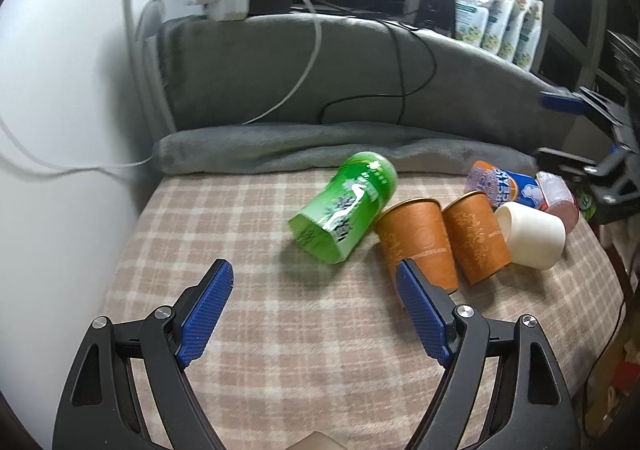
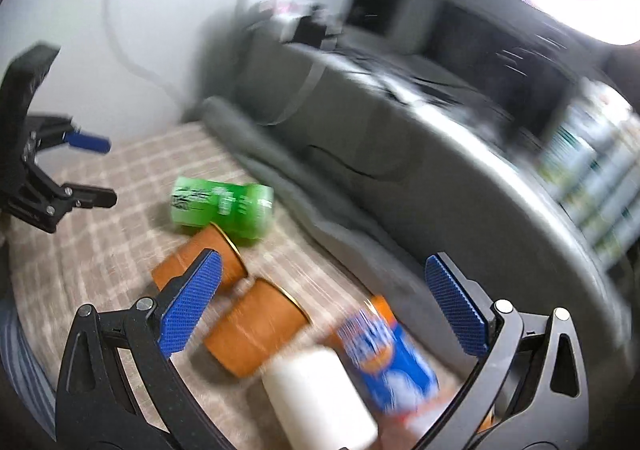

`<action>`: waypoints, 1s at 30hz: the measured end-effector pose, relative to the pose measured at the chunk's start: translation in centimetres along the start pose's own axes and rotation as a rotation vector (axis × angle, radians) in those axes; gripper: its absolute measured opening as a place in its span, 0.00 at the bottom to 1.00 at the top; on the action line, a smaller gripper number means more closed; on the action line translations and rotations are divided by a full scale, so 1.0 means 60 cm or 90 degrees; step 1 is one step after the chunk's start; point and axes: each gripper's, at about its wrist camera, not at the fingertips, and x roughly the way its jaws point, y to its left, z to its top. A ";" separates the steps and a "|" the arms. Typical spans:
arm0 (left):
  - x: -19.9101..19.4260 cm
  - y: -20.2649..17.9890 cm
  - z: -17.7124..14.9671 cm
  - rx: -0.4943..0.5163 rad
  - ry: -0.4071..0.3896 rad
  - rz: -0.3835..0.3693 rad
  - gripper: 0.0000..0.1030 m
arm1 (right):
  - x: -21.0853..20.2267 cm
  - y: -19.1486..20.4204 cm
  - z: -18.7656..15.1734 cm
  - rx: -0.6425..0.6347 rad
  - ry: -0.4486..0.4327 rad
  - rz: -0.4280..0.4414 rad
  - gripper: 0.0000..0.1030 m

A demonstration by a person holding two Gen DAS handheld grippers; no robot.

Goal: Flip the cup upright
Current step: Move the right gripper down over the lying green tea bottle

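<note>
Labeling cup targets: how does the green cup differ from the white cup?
Colour: the green cup is bright green with white printed graphics; the white cup is plain cream with no print.
Shape: the green cup is longer and slimmer; the white cup is short and squat.
Position: the green cup lies at the left end of the row, the white cup near the right end.
Shared: both lie on their sides on the plaid cloth.

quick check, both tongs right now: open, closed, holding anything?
Left tongs: open, holding nothing, above the checked blanket.
Right tongs: open, holding nothing, over the lying cups.
</note>
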 end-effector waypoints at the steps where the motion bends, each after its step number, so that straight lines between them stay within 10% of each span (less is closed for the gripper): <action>1: -0.002 0.004 -0.003 -0.005 0.000 0.002 0.80 | 0.022 0.009 0.015 -0.030 0.012 0.025 1.00; 17: 0.002 0.042 -0.032 -0.048 0.016 0.022 0.80 | 0.221 0.133 0.095 -0.378 0.184 0.203 0.87; 30: 0.013 0.064 -0.031 -0.079 0.024 0.012 0.80 | 0.298 0.168 0.097 -0.434 0.222 0.235 0.85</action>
